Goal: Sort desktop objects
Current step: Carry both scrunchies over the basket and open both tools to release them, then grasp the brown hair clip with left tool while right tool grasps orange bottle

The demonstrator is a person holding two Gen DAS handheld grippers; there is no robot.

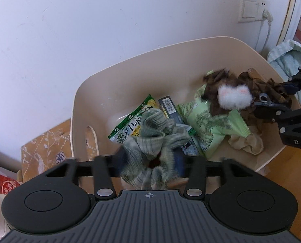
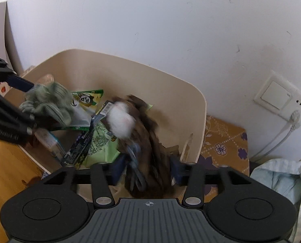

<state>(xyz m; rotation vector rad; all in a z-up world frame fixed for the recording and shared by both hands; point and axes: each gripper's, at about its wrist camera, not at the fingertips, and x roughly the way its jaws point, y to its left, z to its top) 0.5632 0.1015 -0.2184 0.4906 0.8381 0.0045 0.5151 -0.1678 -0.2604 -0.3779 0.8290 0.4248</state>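
Observation:
My left gripper [image 1: 152,162] is shut on a grey-green striped sock [image 1: 156,137] and holds it over the cream bin [image 1: 130,77]. The sock also shows in the right wrist view [image 2: 49,103]. My right gripper [image 2: 148,170] is shut on a brown cloth with a white fluffy patch [image 2: 144,141] and holds it over the same bin [image 2: 170,93]. The cloth shows at the bin's right in the left wrist view [image 1: 233,95]. Both held things are blurred.
In the bin lie a green-white snack bag [image 1: 130,121], a light green packet [image 1: 209,127], a dark box with a barcode [image 1: 168,105] and a beige cloth [image 1: 247,141]. A wall stands behind. A patterned box [image 2: 223,141], a wall socket [image 2: 280,99] and pale cloth [image 2: 282,180] are nearby.

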